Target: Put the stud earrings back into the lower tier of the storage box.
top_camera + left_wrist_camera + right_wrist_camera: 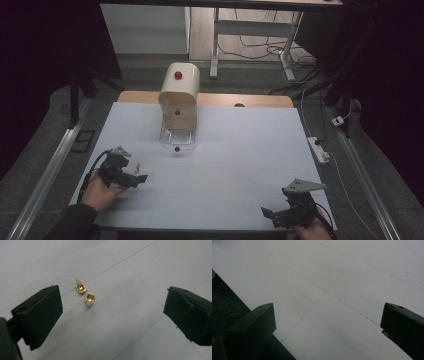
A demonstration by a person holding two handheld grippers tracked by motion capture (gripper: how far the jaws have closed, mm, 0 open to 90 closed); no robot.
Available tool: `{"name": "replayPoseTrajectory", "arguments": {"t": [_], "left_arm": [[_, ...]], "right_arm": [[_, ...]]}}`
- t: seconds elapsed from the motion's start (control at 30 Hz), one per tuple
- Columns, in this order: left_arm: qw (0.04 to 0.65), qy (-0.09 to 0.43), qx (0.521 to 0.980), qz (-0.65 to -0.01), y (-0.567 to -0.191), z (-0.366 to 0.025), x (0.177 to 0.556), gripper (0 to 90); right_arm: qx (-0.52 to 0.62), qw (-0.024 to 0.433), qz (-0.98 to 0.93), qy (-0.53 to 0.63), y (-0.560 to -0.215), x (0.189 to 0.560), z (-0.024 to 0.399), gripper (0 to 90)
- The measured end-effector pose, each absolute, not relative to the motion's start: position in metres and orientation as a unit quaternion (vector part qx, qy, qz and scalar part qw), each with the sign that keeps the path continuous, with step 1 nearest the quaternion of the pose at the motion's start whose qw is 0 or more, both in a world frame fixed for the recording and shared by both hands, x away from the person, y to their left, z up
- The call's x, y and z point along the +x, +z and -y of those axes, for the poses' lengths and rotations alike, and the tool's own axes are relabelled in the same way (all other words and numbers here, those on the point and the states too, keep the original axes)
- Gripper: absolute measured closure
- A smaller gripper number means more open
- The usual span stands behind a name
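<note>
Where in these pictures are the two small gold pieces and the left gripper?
upper gold piece [80, 286], left gripper view, its shiny cup
lower gold piece [89, 299], left gripper view, its rounded body
left gripper [112, 307], left gripper view, between its fingers

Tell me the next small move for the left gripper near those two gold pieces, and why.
Probably lower the left gripper and centre it on the nearer gold piece. Its jaws stand wide open and hold nothing, and the two pieces lie apart on the white table cover, between the jaws and a little ahead. The other gold piece lies close by, so approach slowly to avoid nudging it.
</note>
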State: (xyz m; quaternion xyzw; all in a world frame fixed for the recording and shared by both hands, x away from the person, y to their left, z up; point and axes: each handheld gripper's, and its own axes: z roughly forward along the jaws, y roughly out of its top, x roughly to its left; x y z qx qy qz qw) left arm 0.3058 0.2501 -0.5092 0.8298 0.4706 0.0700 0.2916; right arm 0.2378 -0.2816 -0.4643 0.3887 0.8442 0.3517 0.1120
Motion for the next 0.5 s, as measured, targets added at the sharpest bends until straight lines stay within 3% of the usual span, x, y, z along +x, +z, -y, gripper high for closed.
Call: {"name": "replayPoseTrajectory", "arguments": {"t": [0.2, 0.37, 0.43, 0.47, 0.5], "left_arm": [[0.268, 0.084, 0.834, -0.474, -0.516, -0.25, 0.324, 7.5], [0.256, 0.106, 0.833, -0.478, -0.518, -0.253, 0.337, 20.8], [0.253, 0.109, 0.831, -0.482, -0.517, -0.255, 0.34, 29.3], [0.254, 0.107, 0.83, -0.484, -0.517, -0.255, 0.342, 38.0], [0.251, 0.103, 0.832, -0.484, -0.518, -0.256, 0.343, 38.0]], "right_arm": [[0.386, 0.113, -0.846, 0.349, -0.465, 0.238, 0.281, 0.0], [0.385, 0.114, -0.848, 0.347, -0.465, 0.238, 0.28, 0.0], [0.384, 0.114, -0.848, 0.347, -0.465, 0.238, 0.28, 0.0], [0.384, 0.114, -0.848, 0.346, -0.465, 0.238, 0.28, 0.0], [0.384, 0.114, -0.848, 0.346, -0.465, 0.238, 0.28, 0.0]]}}
